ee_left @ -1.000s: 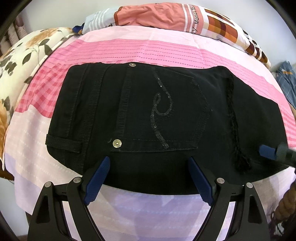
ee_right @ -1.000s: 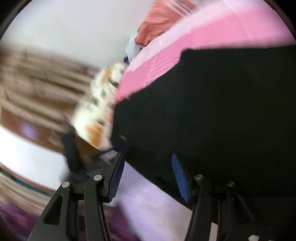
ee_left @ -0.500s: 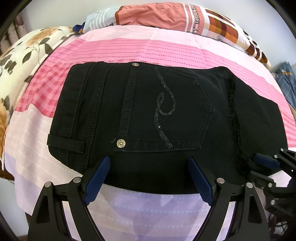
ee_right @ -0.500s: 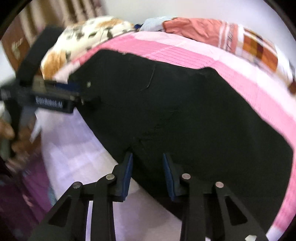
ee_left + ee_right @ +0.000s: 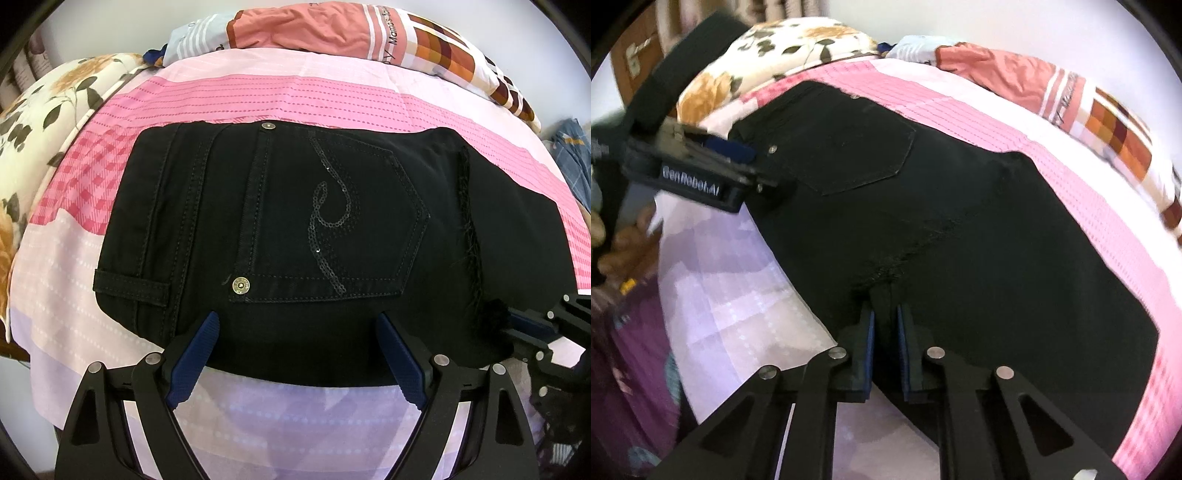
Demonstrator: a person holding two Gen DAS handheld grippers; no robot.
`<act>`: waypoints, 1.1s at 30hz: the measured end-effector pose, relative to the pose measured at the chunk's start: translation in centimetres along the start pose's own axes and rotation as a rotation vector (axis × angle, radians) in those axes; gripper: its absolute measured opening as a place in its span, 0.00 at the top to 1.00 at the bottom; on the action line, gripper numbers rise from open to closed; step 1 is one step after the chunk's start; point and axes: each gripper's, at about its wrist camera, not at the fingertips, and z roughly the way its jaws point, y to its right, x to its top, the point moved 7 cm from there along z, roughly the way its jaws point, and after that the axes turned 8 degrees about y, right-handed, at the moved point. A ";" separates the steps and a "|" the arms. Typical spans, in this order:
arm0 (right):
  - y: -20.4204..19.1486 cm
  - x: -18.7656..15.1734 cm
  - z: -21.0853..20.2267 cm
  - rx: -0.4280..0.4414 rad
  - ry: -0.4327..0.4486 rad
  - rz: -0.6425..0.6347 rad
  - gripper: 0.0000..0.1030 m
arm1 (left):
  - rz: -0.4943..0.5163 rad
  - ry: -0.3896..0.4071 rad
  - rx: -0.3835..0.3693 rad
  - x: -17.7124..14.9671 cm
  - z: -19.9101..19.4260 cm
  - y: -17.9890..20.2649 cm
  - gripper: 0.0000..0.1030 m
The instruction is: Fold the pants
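Observation:
Black pants (image 5: 332, 229) lie flat on a pink and lilac bedsheet (image 5: 258, 99), back pocket with a sequin swirl facing up, waistband to the left. My left gripper (image 5: 295, 332) is open, its blue pads straddling the near edge of the pants below the pocket. My right gripper (image 5: 885, 332) is shut on the near edge of the pants (image 5: 960, 221) by the frayed crotch seam. It also shows at the right edge of the left wrist view (image 5: 532, 328). The left gripper shows in the right wrist view (image 5: 713, 166).
A floral quilt (image 5: 48, 110) lies at the left of the bed. A patchwork pillow (image 5: 332, 29) lies along the far edge by the white wall. The bed's near edge drops off just below the grippers. Blue plaid cloth (image 5: 572, 155) sits at far right.
My right gripper swung in to the crotch seam and closed on the pants' near edge. The left gripper has held its place, open.

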 end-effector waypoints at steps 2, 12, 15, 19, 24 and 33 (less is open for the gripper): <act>0.0 0.1 -0.2 0.017 0.008 0.026 0.89 | 0.001 -0.001 0.000 0.0 0.1 0.0 0.15; -1.1 -0.1 -0.5 0.052 0.014 0.009 0.89 | 0.014 -0.002 0.003 -0.1 0.3 0.1 0.13; -0.9 0.3 -0.8 0.121 0.029 0.055 0.81 | 0.022 -0.004 0.007 -0.1 0.3 0.1 0.12; 2.0 1.9 -3.3 0.269 0.162 0.296 0.77 | 0.015 -0.004 0.005 -0.1 0.2 0.1 0.12; 8.3 0.5 -5.6 0.280 0.279 0.588 0.75 | -0.023 -0.006 0.001 0.3 0.0 -0.6 0.12; 9.1 -1.9 -5.5 0.306 0.294 0.699 0.75 | -0.089 0.008 -0.045 1.2 -1.2 -2.1 0.12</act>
